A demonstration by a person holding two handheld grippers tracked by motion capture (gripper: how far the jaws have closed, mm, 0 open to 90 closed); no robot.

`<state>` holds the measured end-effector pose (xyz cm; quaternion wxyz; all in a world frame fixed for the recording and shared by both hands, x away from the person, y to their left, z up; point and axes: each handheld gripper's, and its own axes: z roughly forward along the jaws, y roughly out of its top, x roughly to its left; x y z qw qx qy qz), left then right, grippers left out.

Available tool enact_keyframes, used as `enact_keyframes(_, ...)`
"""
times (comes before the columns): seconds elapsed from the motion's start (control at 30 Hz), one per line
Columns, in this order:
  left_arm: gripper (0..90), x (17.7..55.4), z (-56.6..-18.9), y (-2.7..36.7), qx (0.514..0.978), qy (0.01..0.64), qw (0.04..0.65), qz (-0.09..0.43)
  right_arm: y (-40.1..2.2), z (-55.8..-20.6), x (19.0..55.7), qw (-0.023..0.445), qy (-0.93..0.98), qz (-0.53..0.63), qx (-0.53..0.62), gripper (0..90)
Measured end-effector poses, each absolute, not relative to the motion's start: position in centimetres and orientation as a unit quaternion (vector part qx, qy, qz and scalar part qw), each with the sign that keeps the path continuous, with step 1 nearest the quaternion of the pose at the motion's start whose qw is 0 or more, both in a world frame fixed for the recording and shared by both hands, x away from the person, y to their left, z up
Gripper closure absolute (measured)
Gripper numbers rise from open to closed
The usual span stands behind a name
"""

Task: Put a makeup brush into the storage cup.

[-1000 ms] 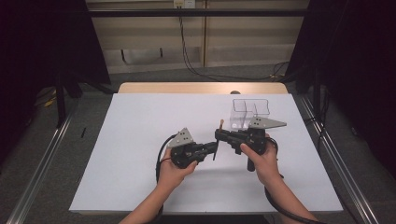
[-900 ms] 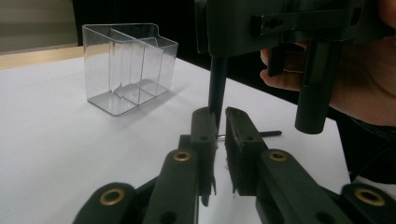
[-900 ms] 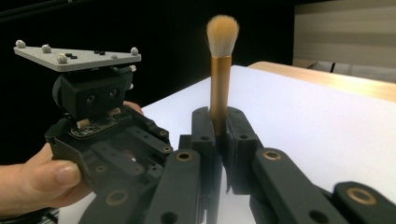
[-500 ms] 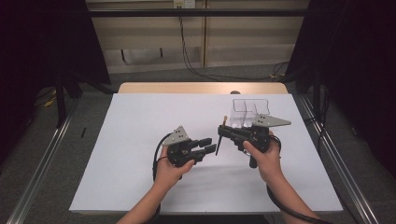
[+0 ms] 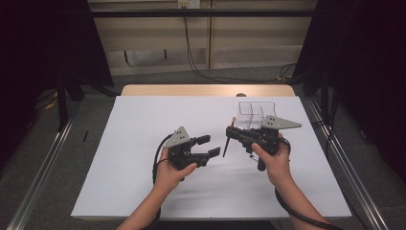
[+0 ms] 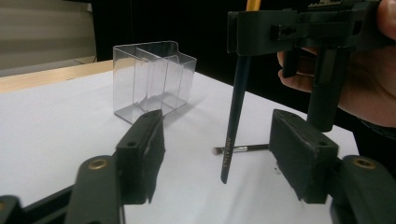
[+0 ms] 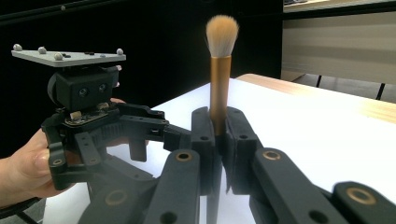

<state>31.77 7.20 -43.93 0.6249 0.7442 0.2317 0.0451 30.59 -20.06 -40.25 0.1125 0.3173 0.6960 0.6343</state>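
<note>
Makeup brush: a large brush with a gold ferrule, a pale bristle head and a dark tapering handle is gripped upright, bristles up, between the closed jaws of the right gripper. In the left gripper view its handle hangs down with the tip held clear above the table.

Right gripper: it is held above the right half of the table, just in front of the clear organiser, with its jaws clamped on the brush at the ferrule.

Left gripper: it is held near the middle of the table, pointing towards the right gripper. Its jaws have just been opening and now stand apart; the brush handle is seen between them in its own view, a little farther off, and is touched by neither pad.

Clear organiser: a transparent box with inner partitions stands on the table near its far right corner; it is seen empty in the left gripper view.

Small brush: a thin brush with a silver ferrule lies flat on the table beyond the left gripper, below the hanging handle.

Table: a white surface with a wooden strip along the far edge.
</note>
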Motion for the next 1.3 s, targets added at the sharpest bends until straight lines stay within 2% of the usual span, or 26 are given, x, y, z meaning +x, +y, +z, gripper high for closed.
enact_keyframes(0.17, 20.9, 32.0, -44.0, 7.2, 0.742, 0.227, 0.629, 0.04, -20.1, -40.2, 30.6, 0.113, 0.696, 0.635, 0.315, 83.9)
enact_keyframes(0.47, 7.0, 32.4, -44.2, 7.9, 0.742, 0.222, 0.631, 0.049, -20.4, -40.0, 30.8, 0.118, 0.696, 0.634, 0.316, 83.9)
enact_keyframes(0.8, 0.5, 32.4, -44.2, 8.8, 0.754, 0.197, 0.624, 0.058, -20.7, -40.1, 31.0, 0.12, 0.694, 0.636, 0.316, 83.9)
enact_keyframes(1.3, 0.0, 32.3, -43.8, 10.6, 0.762, 0.186, 0.617, 0.057, -20.9, -39.9, 31.8, 0.124, 0.697, 0.631, 0.318, 83.8)
